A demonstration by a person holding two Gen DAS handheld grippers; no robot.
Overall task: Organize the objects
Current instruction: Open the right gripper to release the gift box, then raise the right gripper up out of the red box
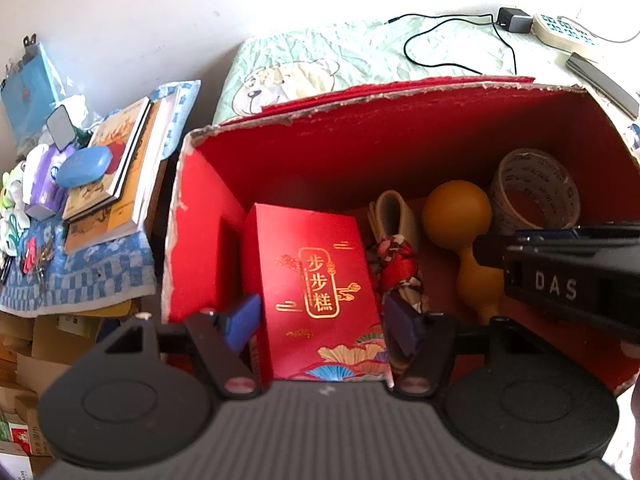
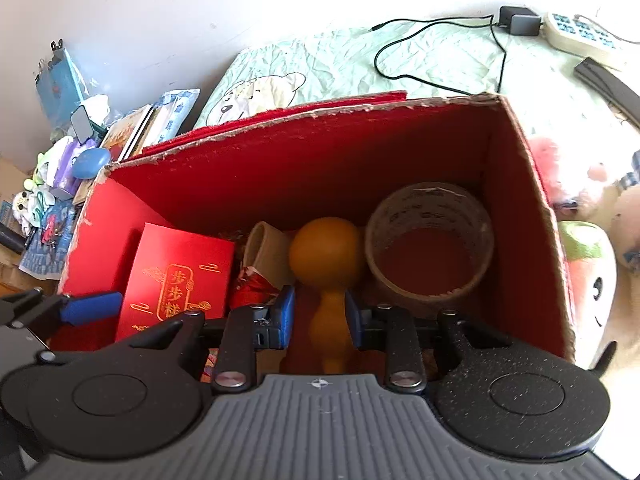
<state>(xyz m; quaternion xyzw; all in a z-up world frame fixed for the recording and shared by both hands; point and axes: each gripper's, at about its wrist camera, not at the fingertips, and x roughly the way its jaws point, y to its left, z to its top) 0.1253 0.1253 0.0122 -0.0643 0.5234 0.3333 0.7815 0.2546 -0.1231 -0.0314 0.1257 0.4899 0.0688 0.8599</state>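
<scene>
Inside the red cardboard box (image 2: 520, 208), the smooth orange gourd-shaped toy (image 2: 328, 280) lies between the right gripper (image 2: 320, 320)'s part-open blue pads, unpressed; at two o'clock stands a papery tape roll (image 2: 430, 248). The left gripper (image 1: 320, 320) loosely straddles a glossy red gift carton (image 1: 316, 292).

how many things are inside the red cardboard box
5: a red gift box at left, a red fabric bundle with a beige loop behind, an orange gourd mid, a tape roll at right. More may be hidden.

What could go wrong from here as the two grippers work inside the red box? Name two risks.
1. The right gripper straddles the orange gourd's narrow neck with slight gaps; withdrawing carelessly might drag or topple it against the tape roll.
2. The left gripper flanks the red gift box; the grippers crowd together and could collide.
</scene>
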